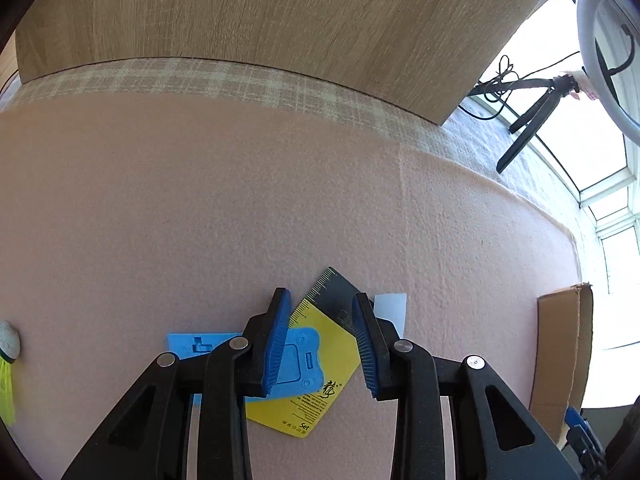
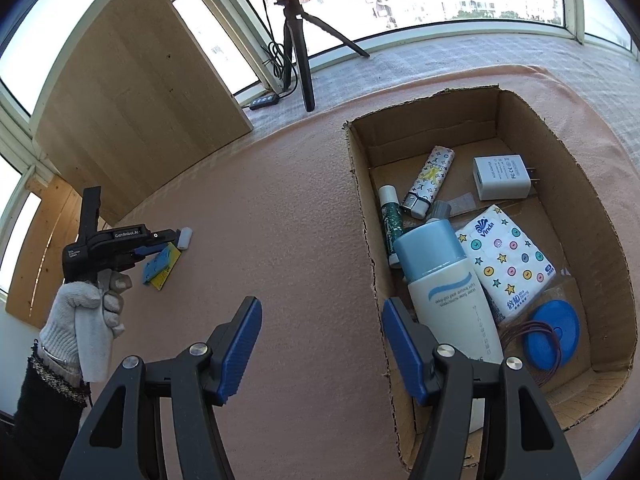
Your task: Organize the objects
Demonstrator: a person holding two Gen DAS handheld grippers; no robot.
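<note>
A yellow card with a ruler edge (image 1: pixel 320 364) lies on the pink cloth, under a flat blue plastic piece (image 1: pixel 298 360), with a small white piece (image 1: pixel 391 309) beside it. My left gripper (image 1: pixel 322 330) is open, fingers straddling the card just above it. It shows in the right wrist view (image 2: pixel 150 250) over the same pile (image 2: pixel 160 268). My right gripper (image 2: pixel 322 344) is open and empty at the left wall of a cardboard box (image 2: pixel 362 200). The box holds a white-blue bottle (image 2: pixel 444 292), tissue pack (image 2: pixel 508 260), charger (image 2: pixel 500 178), lighter (image 2: pixel 430 182), tube (image 2: pixel 390 216) and blue disc (image 2: pixel 554 334).
A wooden board (image 1: pixel 260 20) leans at the back of the cloth. A ring light on a black tripod (image 2: pixel 298 40) stands by the window. A shuttlecock (image 1: pixel 8 360) lies at the far left. The box's side shows at the right of the left wrist view (image 1: pixel 564 360).
</note>
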